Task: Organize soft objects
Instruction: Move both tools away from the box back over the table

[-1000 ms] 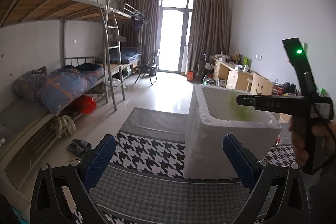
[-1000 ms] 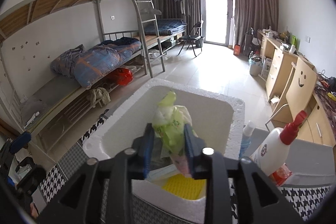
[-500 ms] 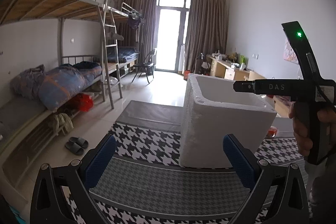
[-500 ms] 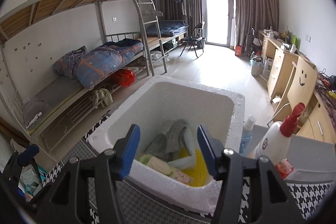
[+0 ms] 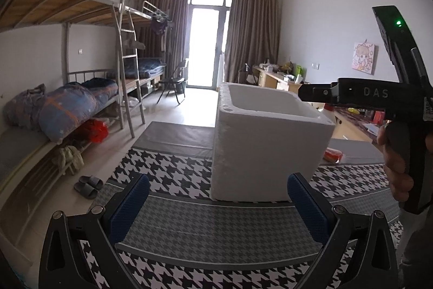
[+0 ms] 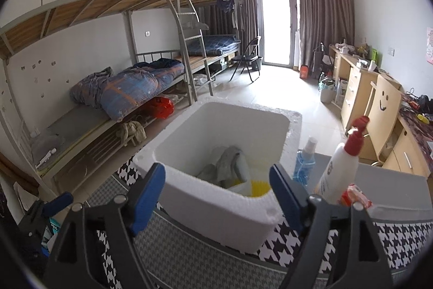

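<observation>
Green packet gone from opening jaws

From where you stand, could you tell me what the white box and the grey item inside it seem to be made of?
White box: probably expanded foam, matte, with thick walls and a pebbly, crumbly rim. Grey item: seemingly soft cloth, matte, lying limp and creased.

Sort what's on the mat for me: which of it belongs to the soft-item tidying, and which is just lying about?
Job:
- white foam box
- grey cloth inside it
- yellow item inside it
- right gripper, jaws opening, nothing between them
- left gripper, open, empty

Lying about:
- white spray bottle with red trigger
- small blue spray bottle
- slippers on the floor
</observation>
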A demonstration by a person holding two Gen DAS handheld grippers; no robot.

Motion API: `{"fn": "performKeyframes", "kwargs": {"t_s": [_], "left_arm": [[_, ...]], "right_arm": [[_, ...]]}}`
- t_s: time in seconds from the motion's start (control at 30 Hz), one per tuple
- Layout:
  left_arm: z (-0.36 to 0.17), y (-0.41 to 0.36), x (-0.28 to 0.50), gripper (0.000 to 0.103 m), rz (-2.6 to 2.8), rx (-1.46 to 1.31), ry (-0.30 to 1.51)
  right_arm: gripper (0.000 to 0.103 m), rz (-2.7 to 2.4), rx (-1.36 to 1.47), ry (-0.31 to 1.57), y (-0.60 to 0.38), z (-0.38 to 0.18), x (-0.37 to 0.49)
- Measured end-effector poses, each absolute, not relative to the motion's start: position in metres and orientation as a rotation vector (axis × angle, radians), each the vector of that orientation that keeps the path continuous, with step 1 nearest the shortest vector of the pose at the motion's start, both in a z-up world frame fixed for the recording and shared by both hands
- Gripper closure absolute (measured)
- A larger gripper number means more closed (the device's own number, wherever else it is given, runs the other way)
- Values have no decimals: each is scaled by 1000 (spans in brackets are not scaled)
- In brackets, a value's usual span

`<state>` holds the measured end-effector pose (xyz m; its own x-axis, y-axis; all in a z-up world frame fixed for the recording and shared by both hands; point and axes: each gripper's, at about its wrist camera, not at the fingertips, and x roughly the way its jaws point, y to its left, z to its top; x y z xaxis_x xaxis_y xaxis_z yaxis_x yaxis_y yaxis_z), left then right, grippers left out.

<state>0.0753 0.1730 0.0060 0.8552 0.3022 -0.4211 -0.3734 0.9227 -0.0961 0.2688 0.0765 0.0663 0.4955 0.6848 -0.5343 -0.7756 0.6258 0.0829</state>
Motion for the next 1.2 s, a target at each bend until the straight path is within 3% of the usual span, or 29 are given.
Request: {"fn": "performKeyframes", "kwargs": {"t_s": [0.77,1.2], "left_arm": [[6,154,68,1,301,-161,409],[6,149,66,1,293,-163,405]], "right_arm": [[20,883,-205,501,36,55,221],[8,856,-127,470,1,45,193]]}}
